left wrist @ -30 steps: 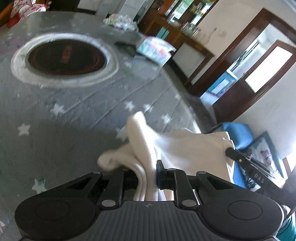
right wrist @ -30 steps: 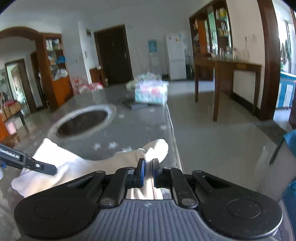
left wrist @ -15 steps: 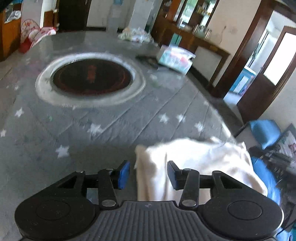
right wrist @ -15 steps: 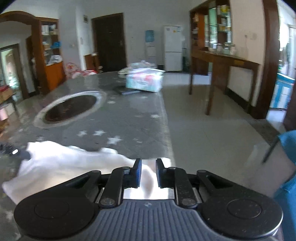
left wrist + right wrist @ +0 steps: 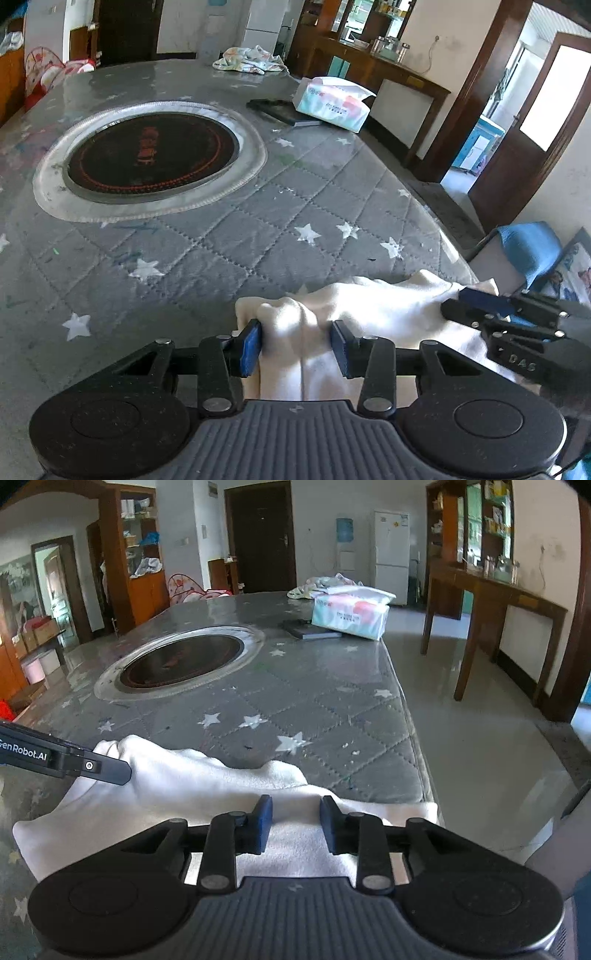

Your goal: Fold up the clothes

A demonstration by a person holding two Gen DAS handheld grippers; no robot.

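Note:
A cream white garment (image 5: 373, 314) lies bunched on the near edge of the grey star-patterned table cover (image 5: 221, 236). My left gripper (image 5: 295, 345) is open, its jaws on either side of a fold of the cloth. My right gripper (image 5: 295, 825) is open too, over the garment's (image 5: 192, 790) right end near the table's right edge. The right gripper also shows in the left wrist view (image 5: 517, 325), and the left gripper shows in the right wrist view (image 5: 66, 758).
A round black hotplate (image 5: 151, 155) with a clear rim is set in the table's middle. A tissue pack (image 5: 332, 103) and a dark book (image 5: 280, 110) lie at the far right, crumpled cloth (image 5: 247, 59) beyond. A wooden side table (image 5: 491, 602) stands right.
Both grippers have opened and let go of the garment. The cloth has dropped from a raised, pinched fold to lie on the table.

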